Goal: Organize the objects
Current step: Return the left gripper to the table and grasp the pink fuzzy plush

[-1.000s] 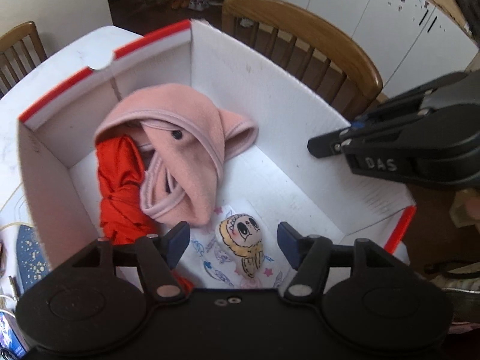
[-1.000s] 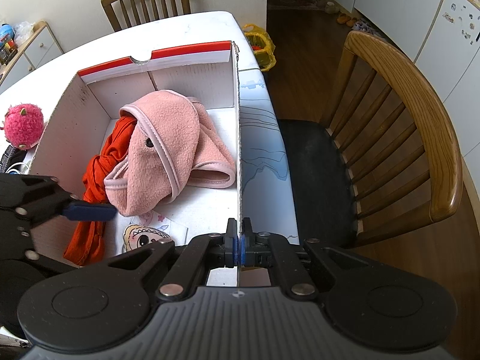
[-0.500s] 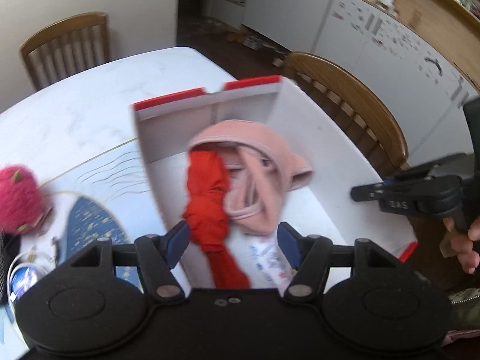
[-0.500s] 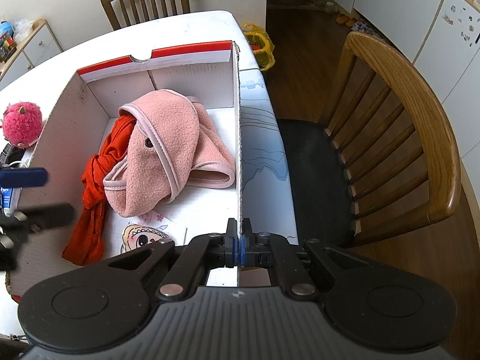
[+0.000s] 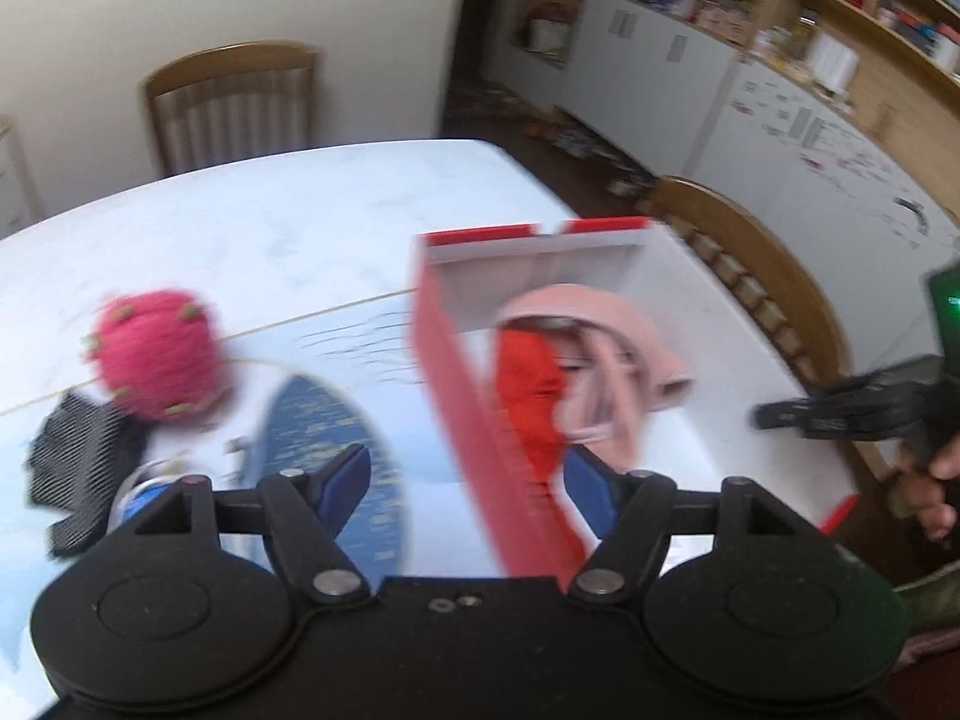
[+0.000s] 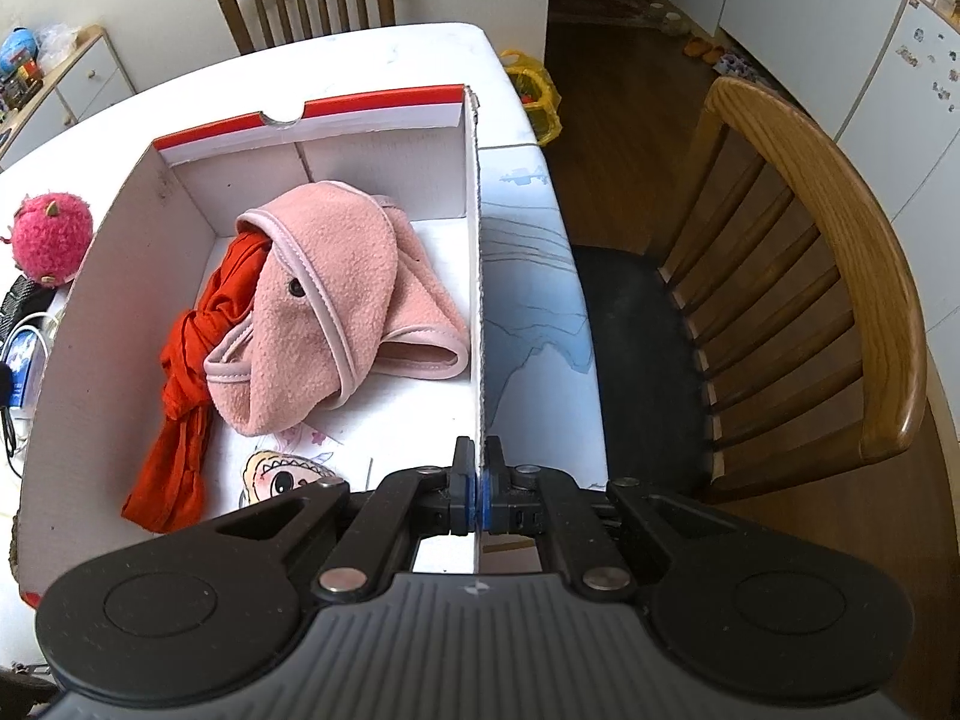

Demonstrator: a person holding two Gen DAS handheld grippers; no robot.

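Tongs on the right (image 6: 479,495) are best kept clamped on the box wall (image 6: 480,312) to steady it, while the empty, opening left tongs (image 5: 465,483) are carried toward the pink plush ball (image 5: 157,354) ahead to their left.

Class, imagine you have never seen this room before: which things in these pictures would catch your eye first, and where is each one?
First comes the white box with red edges on the table, holding a pink fleece garment draped partly over a red cloth. Left of the box, on the table, sits a fuzzy pink plush toy. The right gripper has its jaws pinched on the box's right wall, while the left gripper has its jaws opening, with nothing held between them.
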